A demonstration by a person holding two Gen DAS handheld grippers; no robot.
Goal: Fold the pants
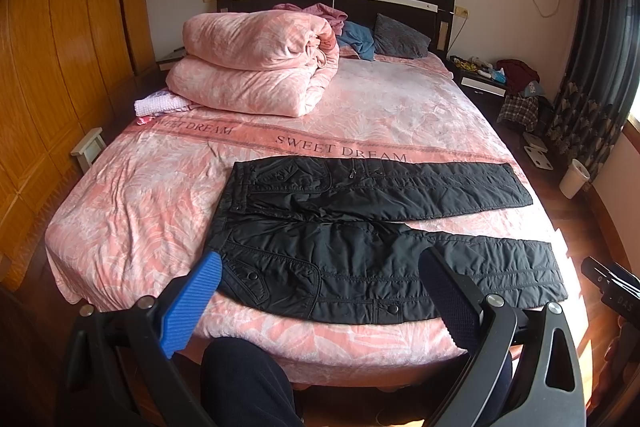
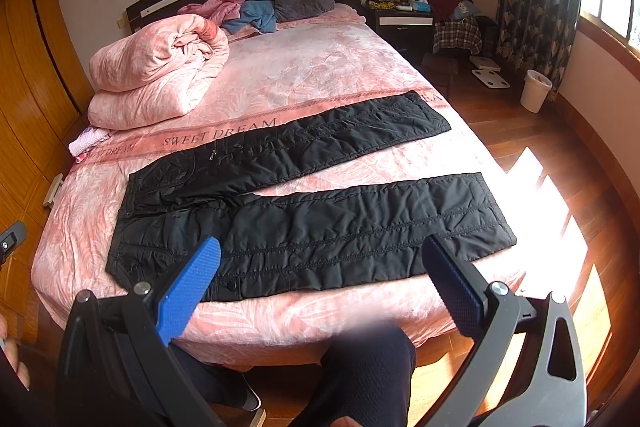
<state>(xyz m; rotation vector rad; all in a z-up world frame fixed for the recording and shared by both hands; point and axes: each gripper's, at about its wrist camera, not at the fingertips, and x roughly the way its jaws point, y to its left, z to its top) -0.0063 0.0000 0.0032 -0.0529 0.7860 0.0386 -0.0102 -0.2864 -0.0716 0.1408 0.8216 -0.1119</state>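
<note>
Black quilted pants (image 1: 360, 227) (image 2: 304, 195) lie flat across the foot of a pink bed (image 1: 132, 203) (image 2: 304, 67), waistband to the left, both legs spread apart and pointing right. My left gripper (image 1: 320, 267) hovers open above the near edge of the bed, over the waist and near leg, holding nothing. My right gripper (image 2: 320, 255) is also open and empty, hanging above the near leg. Neither touches the cloth. Blue fingers (image 1: 192, 307) (image 2: 190, 291) show at the left of each view.
A folded pink duvet (image 1: 256, 67) (image 2: 156, 71) and loose clothes sit toward the headboard. A person's dark-trousered legs (image 1: 244, 383) (image 2: 368, 375) stand at the bed's foot. A nightstand (image 2: 404, 19), white bin (image 2: 536, 91) and wooden floor lie to the right; a wardrobe (image 1: 60, 27) stands on the left.
</note>
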